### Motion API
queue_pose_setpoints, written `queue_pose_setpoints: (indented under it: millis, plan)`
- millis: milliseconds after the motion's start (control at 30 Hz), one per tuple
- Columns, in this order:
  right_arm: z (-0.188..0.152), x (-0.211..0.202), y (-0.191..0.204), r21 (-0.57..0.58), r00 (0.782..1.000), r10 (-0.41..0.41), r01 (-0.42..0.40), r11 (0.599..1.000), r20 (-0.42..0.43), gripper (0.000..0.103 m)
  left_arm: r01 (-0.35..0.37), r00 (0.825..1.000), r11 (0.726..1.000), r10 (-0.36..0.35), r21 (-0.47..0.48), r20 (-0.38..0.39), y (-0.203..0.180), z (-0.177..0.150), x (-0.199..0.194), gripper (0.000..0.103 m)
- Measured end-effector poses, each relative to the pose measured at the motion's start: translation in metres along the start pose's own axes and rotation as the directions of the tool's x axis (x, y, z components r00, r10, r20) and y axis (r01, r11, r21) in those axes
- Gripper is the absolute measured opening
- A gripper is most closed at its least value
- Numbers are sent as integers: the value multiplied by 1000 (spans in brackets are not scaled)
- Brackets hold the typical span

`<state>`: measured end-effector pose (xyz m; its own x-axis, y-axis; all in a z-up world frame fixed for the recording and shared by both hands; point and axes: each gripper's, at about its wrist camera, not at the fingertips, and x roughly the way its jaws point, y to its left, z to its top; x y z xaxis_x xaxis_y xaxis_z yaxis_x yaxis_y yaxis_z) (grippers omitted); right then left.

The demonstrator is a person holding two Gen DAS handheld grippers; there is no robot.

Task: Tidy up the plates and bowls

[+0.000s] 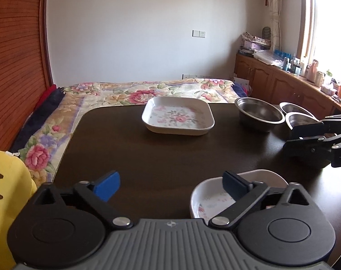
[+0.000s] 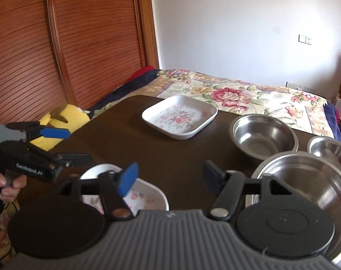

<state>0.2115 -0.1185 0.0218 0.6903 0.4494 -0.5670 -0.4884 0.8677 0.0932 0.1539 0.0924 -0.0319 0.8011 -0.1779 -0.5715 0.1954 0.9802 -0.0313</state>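
Observation:
Two white square plates with flower prints lie on the dark table (image 1: 148, 157). The far plate (image 1: 178, 115) (image 2: 179, 117) sits mid-table. The near plate (image 1: 212, 200) (image 2: 145, 195) lies under and behind my gripper fingers, partly hidden. Three steel bowls stand at the right: a middle bowl (image 1: 259, 114) (image 2: 262, 135), a small bowl (image 1: 294, 106) (image 2: 330, 150) and a large bowl (image 1: 302, 120) (image 2: 305, 180). My left gripper (image 1: 171, 184) (image 2: 76, 145) is open and holds nothing. My right gripper (image 2: 170, 176) (image 1: 289, 139) is open too, beside the large bowl.
A bed with a floral cover (image 1: 148, 92) borders the table's far side. A slatted wooden wardrobe (image 2: 80, 33) and a yellow cushion (image 2: 64, 121) are to the left. A cluttered wooden cabinet (image 1: 283, 78) runs under the window at right. A hand (image 2: 8, 186) grips the left handle.

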Motion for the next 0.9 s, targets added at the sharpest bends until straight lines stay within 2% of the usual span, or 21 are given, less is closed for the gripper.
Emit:
queue_pose_setpoints:
  millis: [67,333,533,733,900]
  plan:
    - [3,2,-1,0,1000,-2,2,1000,10,85,-1,1000,1000,1,2,-3,2,3,2,103]
    - [21,11,-2,-11,1000,-16,16,1000,11,91,-10,1000,1000,11,26,-14,7,14,12,103]
    - [32,21,-3,-18,1000,-21,21,1000,7,91,21,1000,1000,-21,14,-18,13,20,19,103]
    - [47,34,-7,-15,999,-38,38,999,-7,91,8,1000,998,-8,56,-11,15,28,27,103]
    - [61,49,-11,-22,998,-46,45,999,-32,91,31,999,997,-30,69,-11,25,40,38,103]
